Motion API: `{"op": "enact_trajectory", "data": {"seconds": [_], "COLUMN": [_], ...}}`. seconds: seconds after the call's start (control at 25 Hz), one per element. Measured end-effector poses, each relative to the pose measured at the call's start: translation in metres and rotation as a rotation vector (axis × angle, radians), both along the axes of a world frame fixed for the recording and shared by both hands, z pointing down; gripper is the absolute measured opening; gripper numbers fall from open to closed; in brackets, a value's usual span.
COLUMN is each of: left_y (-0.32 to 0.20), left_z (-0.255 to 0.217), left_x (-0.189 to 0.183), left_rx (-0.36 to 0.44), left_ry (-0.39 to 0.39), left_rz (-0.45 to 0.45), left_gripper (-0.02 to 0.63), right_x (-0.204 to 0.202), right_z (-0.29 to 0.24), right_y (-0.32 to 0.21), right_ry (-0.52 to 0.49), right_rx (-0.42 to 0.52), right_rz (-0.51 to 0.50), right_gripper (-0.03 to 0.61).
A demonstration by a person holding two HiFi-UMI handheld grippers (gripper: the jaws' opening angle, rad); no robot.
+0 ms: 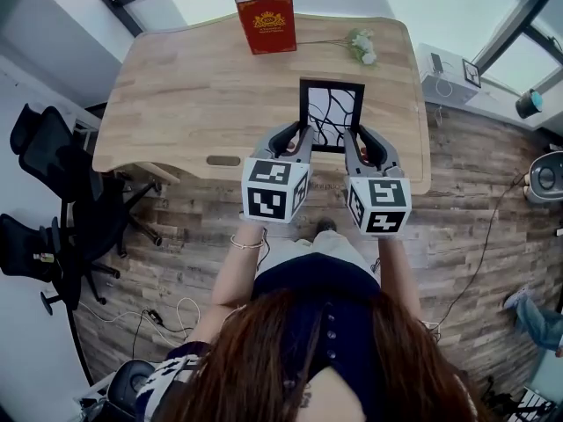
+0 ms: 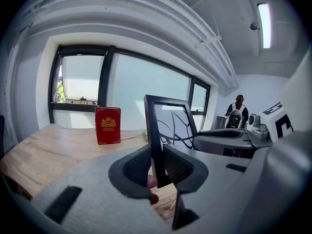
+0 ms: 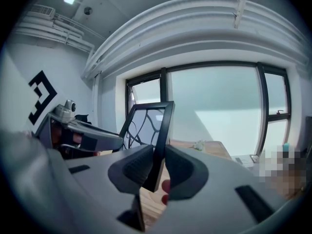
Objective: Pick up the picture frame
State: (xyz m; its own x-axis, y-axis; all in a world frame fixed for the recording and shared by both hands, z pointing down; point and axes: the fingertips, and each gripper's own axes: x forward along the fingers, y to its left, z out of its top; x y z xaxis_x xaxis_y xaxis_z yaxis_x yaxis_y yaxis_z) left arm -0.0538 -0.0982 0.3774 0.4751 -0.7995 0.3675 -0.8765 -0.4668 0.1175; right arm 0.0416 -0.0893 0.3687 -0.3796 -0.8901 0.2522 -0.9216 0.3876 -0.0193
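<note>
The wooden tabletop (image 1: 176, 104) spreads below and ahead of both tools, and a red book (image 1: 266, 21) stands well beyond them at its far edge. The picture frame (image 1: 332, 112) is upright between the two tools, seemingly just clear of the tabletop near its front edge. The left tool (image 2: 157, 167) is clamped on the frame's left bar and the right tool (image 3: 157, 167) on its right bar, each pinching the thin black moulding low down. To lift well, the person should raise both tools at one pace, squeeze unchanged, so the frame neither twists nor slips. A small flower sprig (image 1: 361, 46) lies far ahead of the right tool, out of the way.
</note>
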Motion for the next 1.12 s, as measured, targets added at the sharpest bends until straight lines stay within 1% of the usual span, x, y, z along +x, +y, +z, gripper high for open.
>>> {"op": "enact_trajectory", "data": {"seconds": [0.68, 0.88, 1.12], "left_y": [0.052, 0.063, 0.075], "left_z": [-0.029, -0.032, -0.036], "left_x": [-0.01, -0.014, -0.021], "left_rx": [0.089, 0.096, 0.115], "left_ry": [0.012, 0.02, 0.023], "left_rz": [0.029, 0.04, 0.042], "left_gripper": [0.089, 0.089, 0.089], "right_x": [-0.01, -0.014, -0.021], "right_z": [-0.028, -0.032, -0.037], "right_y": [0.056, 0.07, 0.081], "right_ry": [-0.002, 0.017, 0.022], "right_rx": [0.086, 0.108, 0.121], "right_rz": [0.038, 0.063, 0.07], "right_gripper": [0.078, 0.078, 0.078]}}
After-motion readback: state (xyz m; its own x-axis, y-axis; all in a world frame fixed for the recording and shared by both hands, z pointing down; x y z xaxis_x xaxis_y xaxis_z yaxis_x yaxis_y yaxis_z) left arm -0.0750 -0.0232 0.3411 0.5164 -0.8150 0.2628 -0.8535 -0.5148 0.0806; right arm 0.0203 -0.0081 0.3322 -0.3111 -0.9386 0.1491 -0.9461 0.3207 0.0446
